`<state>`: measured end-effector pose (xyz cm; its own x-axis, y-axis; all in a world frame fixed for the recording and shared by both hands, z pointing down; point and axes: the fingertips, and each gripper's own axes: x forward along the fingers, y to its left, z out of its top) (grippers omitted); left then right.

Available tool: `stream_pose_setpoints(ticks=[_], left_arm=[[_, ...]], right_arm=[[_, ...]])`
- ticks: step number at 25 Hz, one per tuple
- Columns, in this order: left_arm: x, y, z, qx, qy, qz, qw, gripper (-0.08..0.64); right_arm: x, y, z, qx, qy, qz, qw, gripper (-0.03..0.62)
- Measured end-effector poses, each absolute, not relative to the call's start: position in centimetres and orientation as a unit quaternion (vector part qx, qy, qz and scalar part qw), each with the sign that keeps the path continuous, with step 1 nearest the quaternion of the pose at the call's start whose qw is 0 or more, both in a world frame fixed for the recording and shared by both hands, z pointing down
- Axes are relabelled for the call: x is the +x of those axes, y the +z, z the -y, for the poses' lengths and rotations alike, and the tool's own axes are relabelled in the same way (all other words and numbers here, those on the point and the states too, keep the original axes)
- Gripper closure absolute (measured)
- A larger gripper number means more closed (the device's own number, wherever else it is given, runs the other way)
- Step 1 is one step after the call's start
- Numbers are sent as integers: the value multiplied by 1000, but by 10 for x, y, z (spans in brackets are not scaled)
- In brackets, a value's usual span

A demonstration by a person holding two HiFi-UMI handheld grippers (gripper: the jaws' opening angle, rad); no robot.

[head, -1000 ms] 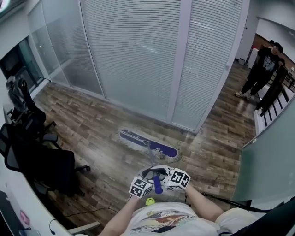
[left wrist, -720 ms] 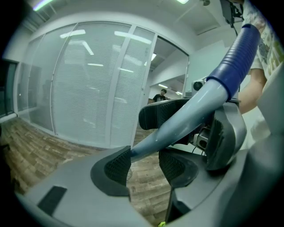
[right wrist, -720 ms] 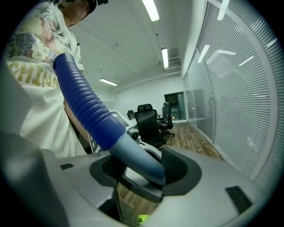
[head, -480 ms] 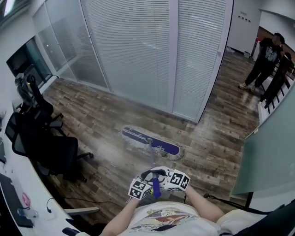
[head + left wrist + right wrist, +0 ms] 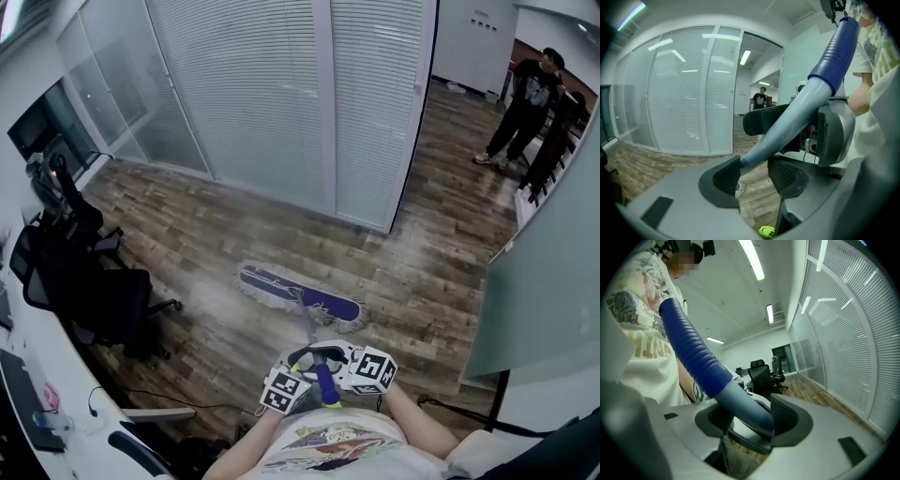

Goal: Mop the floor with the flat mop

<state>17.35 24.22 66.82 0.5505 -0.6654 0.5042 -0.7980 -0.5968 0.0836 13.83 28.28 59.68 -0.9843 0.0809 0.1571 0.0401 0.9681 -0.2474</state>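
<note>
Wood-plank floor (image 5: 187,234), flat blue fringed mop head (image 5: 281,286), left gripper (image 5: 754,171) and right gripper (image 5: 745,416) each clamped on its round handle (image 5: 787,126)

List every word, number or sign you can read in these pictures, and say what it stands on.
No text reads in full.
T-shirt: large pale letters, cut off by folds; no whole word readable.
Marker cubes: black-and-white square patterns, no words.
Mop head: pale marks, too small to read.
</note>
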Motion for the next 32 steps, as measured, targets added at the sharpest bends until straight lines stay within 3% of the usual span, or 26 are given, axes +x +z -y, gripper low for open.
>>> stream_pose_setpoints(ticks=[9,32], left_arm=[[185,666,-230,869,227,423,120,377],[190,668,-220,873,248,404,115,376]], right_arm=[[143,593,-277,-35,118,990,69,379],[147,596,-264,-31,113,992,53,380]])
